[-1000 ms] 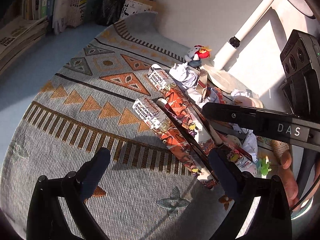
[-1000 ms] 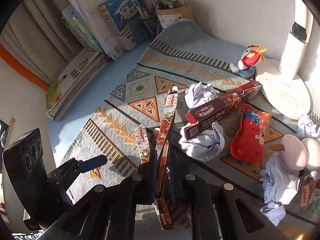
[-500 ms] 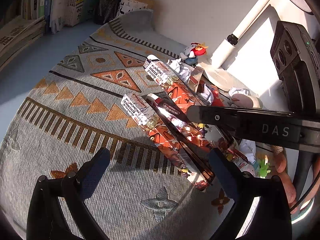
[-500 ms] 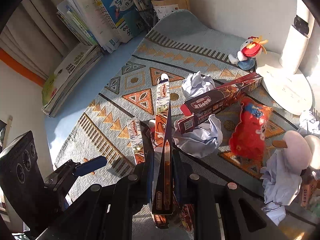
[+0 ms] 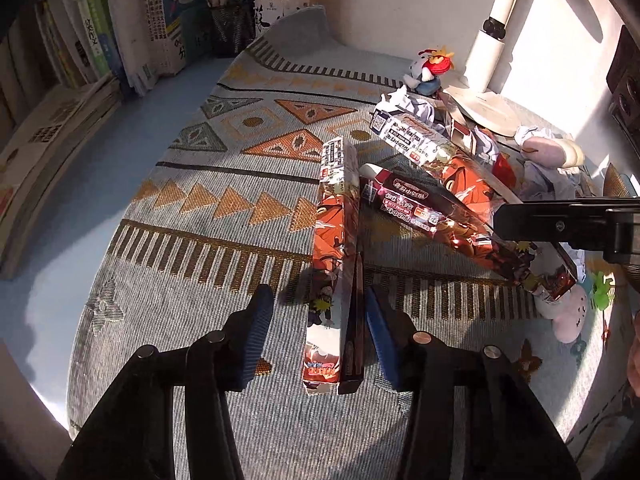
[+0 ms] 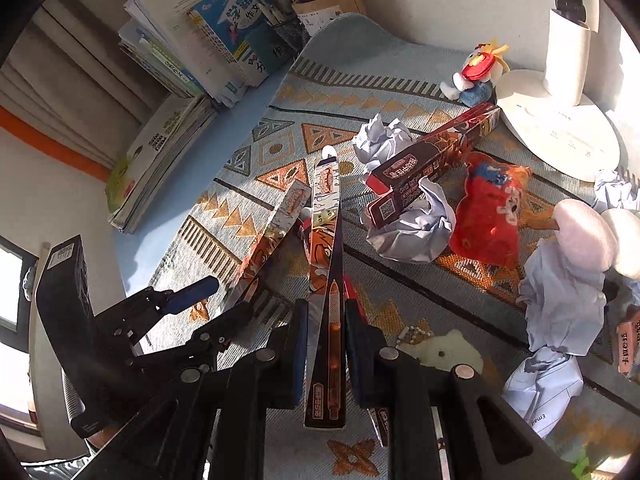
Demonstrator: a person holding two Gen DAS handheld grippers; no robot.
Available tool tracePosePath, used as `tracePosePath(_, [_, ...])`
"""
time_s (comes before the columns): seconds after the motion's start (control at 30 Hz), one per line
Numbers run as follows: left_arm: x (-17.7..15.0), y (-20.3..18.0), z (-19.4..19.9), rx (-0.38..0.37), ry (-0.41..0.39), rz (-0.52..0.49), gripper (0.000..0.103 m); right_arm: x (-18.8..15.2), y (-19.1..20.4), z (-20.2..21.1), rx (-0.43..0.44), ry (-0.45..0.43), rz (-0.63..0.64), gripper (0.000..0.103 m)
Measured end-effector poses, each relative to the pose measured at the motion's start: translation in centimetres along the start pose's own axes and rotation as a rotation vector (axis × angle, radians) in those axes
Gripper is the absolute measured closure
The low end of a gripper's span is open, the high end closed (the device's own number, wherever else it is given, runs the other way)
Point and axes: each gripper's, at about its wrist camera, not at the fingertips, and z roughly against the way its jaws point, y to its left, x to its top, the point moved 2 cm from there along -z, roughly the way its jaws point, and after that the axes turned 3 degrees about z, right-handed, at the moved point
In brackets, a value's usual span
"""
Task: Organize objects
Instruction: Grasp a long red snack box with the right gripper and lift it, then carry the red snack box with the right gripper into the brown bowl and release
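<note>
- A long orange printed box lies on the patterned mat near the mat's middle, its near end between the left gripper's two fingers.
- The left gripper's jaws have just been closing; the right blue pad sits against the box's dark side, while the left pad stands apart from the box with bare mat showing in the gap, so the box is not yet clamped.
- The right gripper is closed tight on a second long box, held on edge so that its narrow face points up; the box runs forward from the pads toward the mat's middle.
- A third box of the same print lies slanted farther back on the mat, toward its right edge.
- A dark red box lies across the mat's far right part, one end resting on crumpled white paper.
- A red snack bag lies just beside that paper, nearer the mat's right edge.
- A small plush toy with a red head sits at the mat's far edge, next to the white round base of a lamp.
- Books stand and lean in the desk's far left corner, off the mat.
</note>
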Motion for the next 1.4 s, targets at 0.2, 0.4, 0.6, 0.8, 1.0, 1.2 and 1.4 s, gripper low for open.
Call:
tracePosePath(0.2, [0.3, 1.3, 0.9, -0.104, -0.008, -0.032, 0.058, -1.5, 1.2, -0.5, 0.126, 0.025, -0.033, 0.086])
tracePosePath(0.4, [1.6, -0.8, -1.0, -0.077, -0.023, -0.098, 0.058, -5.5, 3.1, 0.4, 0.002, 0.048, 0.029, 0.086])
tracePosePath(0.6, [0.8, -0.8, -1.1, -0.069, -0.061, -0.123, 0.079, -9.6, 3.7, 0.3, -0.096, 0.05, 0.067, 0.084])
tracePosePath(0.8, [-0.2, -0.2, 0.3, -0.083, -0.068, -0.1, 0.079, -9.6, 4.5, -0.7, -0.14, 0.033, 0.106, 0.073])
tracePosePath(1.0, [-0.4, -0.5, 1.0, -0.041, -0.067, -0.079, 0.079, -10.1, 5.9, -1.5, -0.282, 0.012, 0.207, 0.085])
tracePosePath(1.2, [-0.2, -2.3, 2.9, -0.054, -0.111, -0.117, 0.079, -10.7, 5.6, 1.5, -0.213, -0.029, 0.161, 0.086])
tracePosePath(1.4, [0.8, -6.1, 6.5, -0.088, -0.181, -0.189, 0.079, -11.4, 4.0, 8.4, -0.169, -0.169, 0.049, 0.086])
